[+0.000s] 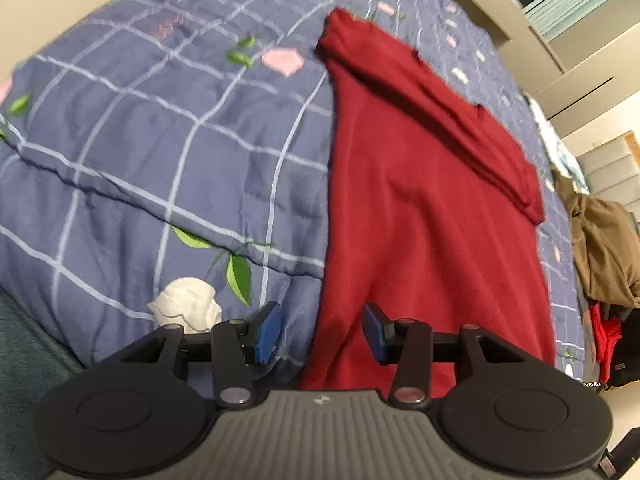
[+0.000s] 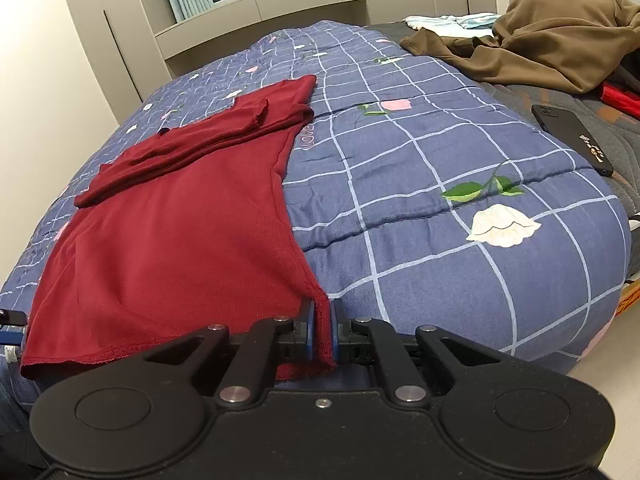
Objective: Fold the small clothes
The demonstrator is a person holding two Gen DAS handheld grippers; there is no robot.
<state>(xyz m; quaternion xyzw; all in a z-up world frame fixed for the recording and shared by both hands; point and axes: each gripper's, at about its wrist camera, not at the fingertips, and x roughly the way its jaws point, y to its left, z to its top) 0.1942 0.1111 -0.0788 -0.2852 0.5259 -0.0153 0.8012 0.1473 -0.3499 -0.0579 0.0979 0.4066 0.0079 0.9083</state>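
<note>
Red top [image 2: 168,240] lay flat on the blue checked quilt [image 2: 420,200], sleeve folded across it, right gripper [image 2: 320,330] pinched its near hem corner, left gripper [image 1: 322,332] spread over the opposite hem edge, brown garment [image 2: 560,36] beyond the quilt.

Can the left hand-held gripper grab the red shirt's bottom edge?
Probably yes. The left hand-held gripper is open right over the red shirt near its hem, and nothing lies between them on the quilt.
</note>
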